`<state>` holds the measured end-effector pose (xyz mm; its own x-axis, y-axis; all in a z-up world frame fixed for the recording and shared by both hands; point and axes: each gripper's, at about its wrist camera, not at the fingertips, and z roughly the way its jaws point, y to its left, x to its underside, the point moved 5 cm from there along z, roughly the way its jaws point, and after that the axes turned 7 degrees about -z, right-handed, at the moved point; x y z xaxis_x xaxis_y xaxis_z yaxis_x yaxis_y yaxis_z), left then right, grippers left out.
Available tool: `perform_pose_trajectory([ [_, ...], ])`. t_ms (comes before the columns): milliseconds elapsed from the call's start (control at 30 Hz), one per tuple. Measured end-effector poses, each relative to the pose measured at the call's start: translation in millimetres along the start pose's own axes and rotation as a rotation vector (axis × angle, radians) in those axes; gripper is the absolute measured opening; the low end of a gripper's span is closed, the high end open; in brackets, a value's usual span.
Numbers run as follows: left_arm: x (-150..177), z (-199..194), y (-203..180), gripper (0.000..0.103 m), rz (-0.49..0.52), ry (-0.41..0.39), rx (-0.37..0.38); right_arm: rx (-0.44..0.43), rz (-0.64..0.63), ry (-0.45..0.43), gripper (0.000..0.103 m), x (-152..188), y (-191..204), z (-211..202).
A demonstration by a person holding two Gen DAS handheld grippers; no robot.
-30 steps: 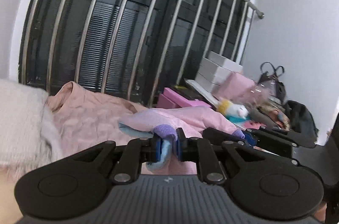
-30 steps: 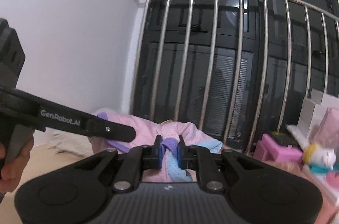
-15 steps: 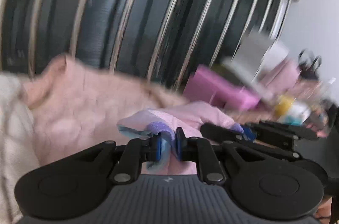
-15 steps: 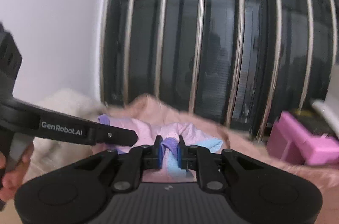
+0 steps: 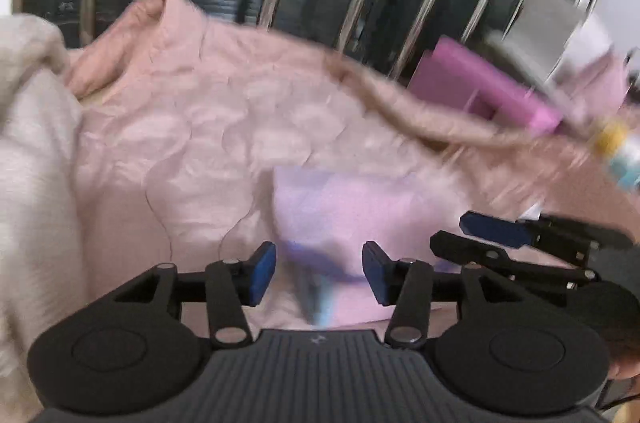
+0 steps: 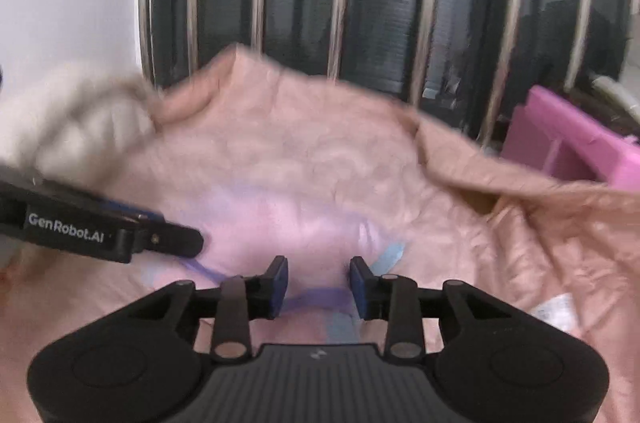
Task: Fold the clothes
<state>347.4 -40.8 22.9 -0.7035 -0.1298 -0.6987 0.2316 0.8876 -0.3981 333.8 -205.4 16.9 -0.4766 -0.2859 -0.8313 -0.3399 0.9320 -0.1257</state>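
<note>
A small pale pink garment (image 5: 352, 215) with purple and light blue trim lies on a quilted pink jacket (image 5: 192, 127). My left gripper (image 5: 319, 273) hovers just over its near edge, jaws opening, the blue pads clear of the cloth. My right gripper (image 6: 318, 283) is also opening over the same garment (image 6: 280, 219), with purple and blue trim (image 6: 340, 327) lying loose between its pads. In each wrist view the other gripper shows at the side: the right one (image 5: 520, 243), the left one (image 6: 120, 235).
A cream fluffy garment (image 5: 32, 143) lies at the left. Metal railing bars (image 6: 340, 3) stand before dark windows at the back. A pink box (image 6: 580, 143) sits at the right, with white boxes (image 5: 552, 31) and a small toy (image 5: 620, 151) beyond.
Both grippers came down and forward over the pink jacket carrying the small garment, then their jaws parted and the garment's trim dropped out of both grips onto the jacket.
</note>
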Motion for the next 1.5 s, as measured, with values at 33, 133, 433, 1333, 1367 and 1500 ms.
perform_pose_trajectory([
  [33,-3.6,-20.4,-6.5,0.049,-0.005,-0.031,-0.003,-0.018,0.014,-0.036,0.046,-6.9,-0.3,-19.6],
  [133,-8.9,-83.9,-29.9,0.056,0.008,-0.109,-0.036,-0.028,0.050,-0.117,0.057,-28.6,2.7,-84.6],
  [433,141.5,-262.9,-72.9,0.103,0.144,-0.230,-0.106,-0.123,0.068,-0.225,0.090,46.1,47.2,-298.0],
  [1333,249.5,-191.9,-14.4,0.102,0.066,-0.094,-0.425,0.089,0.204,0.086,0.103,176.6,124.0,-208.0],
  [1367,248.5,-191.2,-14.1,0.102,0.062,-0.093,-0.429,0.104,0.186,0.100,0.103,175.8,124.0,-205.2],
  [1500,246.4,-189.8,-13.1,0.102,0.055,-0.091,-0.437,0.153,0.170,0.123,0.103,176.8,126.3,-202.9],
])
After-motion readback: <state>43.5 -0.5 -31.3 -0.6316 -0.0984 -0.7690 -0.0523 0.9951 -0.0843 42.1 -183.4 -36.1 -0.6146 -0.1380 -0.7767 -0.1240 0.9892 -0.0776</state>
